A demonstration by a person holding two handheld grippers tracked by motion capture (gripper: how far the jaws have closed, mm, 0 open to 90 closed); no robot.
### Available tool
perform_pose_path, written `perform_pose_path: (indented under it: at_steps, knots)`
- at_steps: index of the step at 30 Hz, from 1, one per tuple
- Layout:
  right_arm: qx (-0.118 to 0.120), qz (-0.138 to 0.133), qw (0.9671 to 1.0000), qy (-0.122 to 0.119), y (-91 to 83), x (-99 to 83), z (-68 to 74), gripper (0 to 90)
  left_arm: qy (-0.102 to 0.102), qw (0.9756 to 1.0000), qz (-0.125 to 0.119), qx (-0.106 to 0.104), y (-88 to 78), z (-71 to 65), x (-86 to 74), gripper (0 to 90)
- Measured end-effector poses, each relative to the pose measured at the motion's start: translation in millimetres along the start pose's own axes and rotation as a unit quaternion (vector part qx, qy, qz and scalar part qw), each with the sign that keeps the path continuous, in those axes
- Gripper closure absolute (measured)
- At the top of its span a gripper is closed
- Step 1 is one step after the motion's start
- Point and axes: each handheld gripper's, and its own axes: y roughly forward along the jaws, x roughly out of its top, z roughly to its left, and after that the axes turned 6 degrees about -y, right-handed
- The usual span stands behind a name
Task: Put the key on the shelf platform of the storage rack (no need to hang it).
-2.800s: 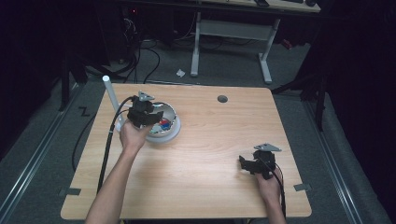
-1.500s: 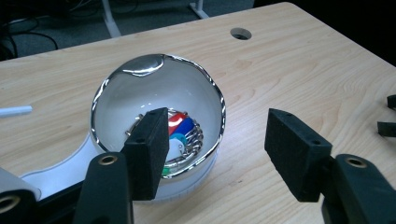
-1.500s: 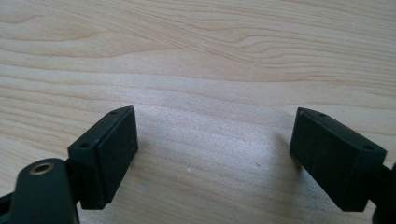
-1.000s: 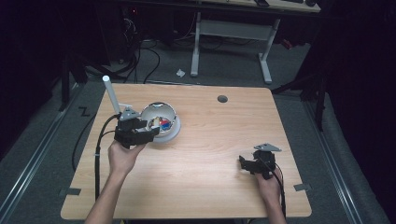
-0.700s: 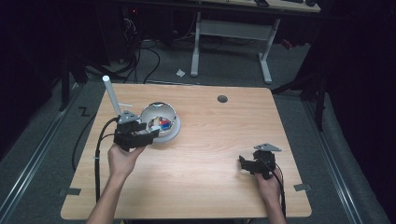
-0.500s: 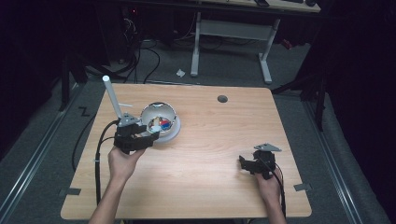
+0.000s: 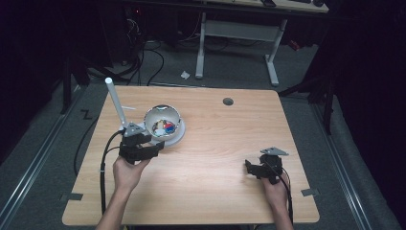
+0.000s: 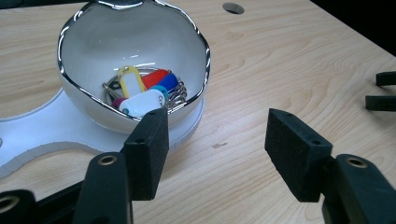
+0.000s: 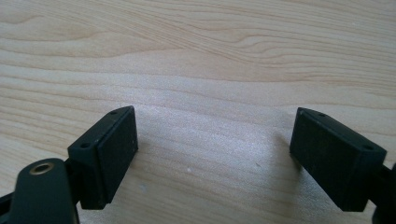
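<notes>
In the high view the left gripper [image 7: 155, 145] is hovering left of centre in the frame, just below and beside the silver bowl [image 7: 162, 118], its jaws standing apart with nothing between them. In the left gripper view that bowl [image 8: 93, 51] is sitting in the upper left of the frame on a white base [image 8: 42, 130], and the coloured key tags [image 8: 142, 95] are lying inside it on its floor. One jaw is showing in front of the bowl's near rim; whether it is touching cannot be told. The right gripper [image 7: 249, 167] is resting at the lower right of the counter [image 7: 215, 143], well apart from the bowl, its jaws spread wide over bare wood. A white post [image 7: 116, 101] is standing upright at the upper left.
</notes>
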Motion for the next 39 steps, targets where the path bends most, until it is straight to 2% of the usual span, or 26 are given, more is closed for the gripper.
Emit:
perform_pose_path:
  at_steps: [7,32,39]
  knots:
    - [0.000,0.000,1.0000,0.000,0.0,0.0,0.0,15.3,-0.004,1.0000,0.007,0.001,7.3,-2.0,-10.8,40.3]
    - [0.000,0.000,1.0000,0.000,0.1,0.0,0.1,15.3,-0.015,0.9995,0.029,-0.005,27.2,-7.1,-34.4,40.2]
    - [-0.001,0.000,1.0000,0.000,0.1,0.0,0.1,15.3,-0.002,0.9990,0.045,0.004,38.6,-11.4,-43.3,39.9]
